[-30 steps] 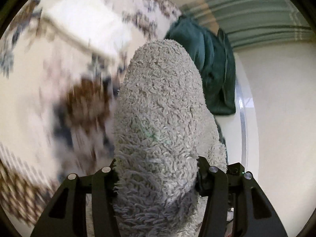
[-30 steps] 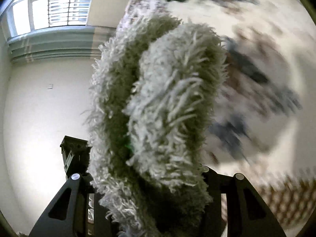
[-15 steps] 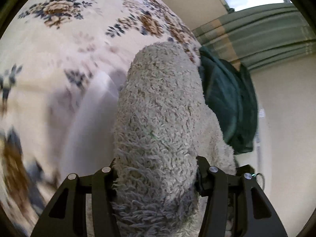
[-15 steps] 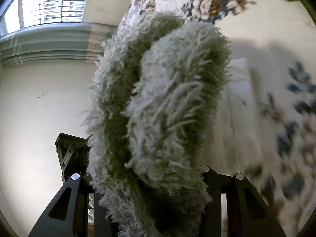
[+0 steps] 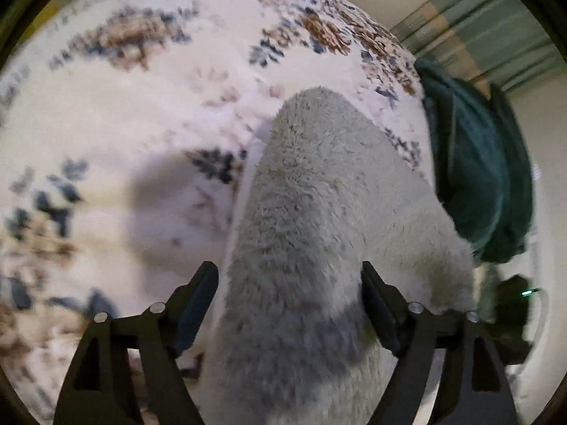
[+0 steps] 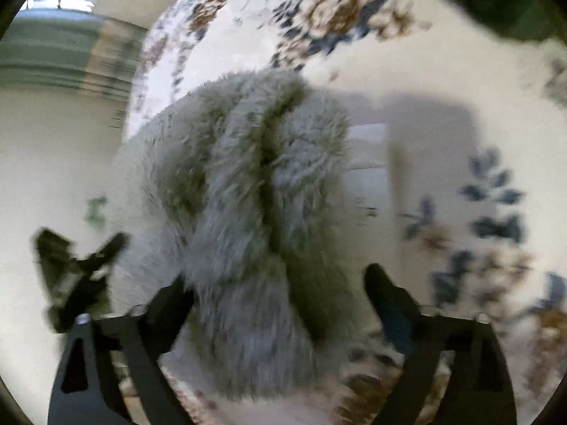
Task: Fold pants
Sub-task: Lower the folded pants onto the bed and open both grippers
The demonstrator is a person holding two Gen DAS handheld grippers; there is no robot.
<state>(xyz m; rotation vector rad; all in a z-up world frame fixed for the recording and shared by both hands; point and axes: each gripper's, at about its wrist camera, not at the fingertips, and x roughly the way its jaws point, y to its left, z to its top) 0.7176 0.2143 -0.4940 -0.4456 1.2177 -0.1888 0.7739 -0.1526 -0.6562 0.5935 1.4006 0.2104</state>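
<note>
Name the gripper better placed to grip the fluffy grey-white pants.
Probably left: the fluffy grey-white pants nearly fill the open left gripper, touching one finger; the right gripper stands wider of its bunch.

No legible text, labels, brand marks, numbers or signs appear in either wrist view. The floral bedspread (image 5: 149,113) carries only a flower pattern, and the fluffy grey pants (image 5: 304,233) bear no visible tag or print. Motion blur obscures fine detail in both views.
</note>
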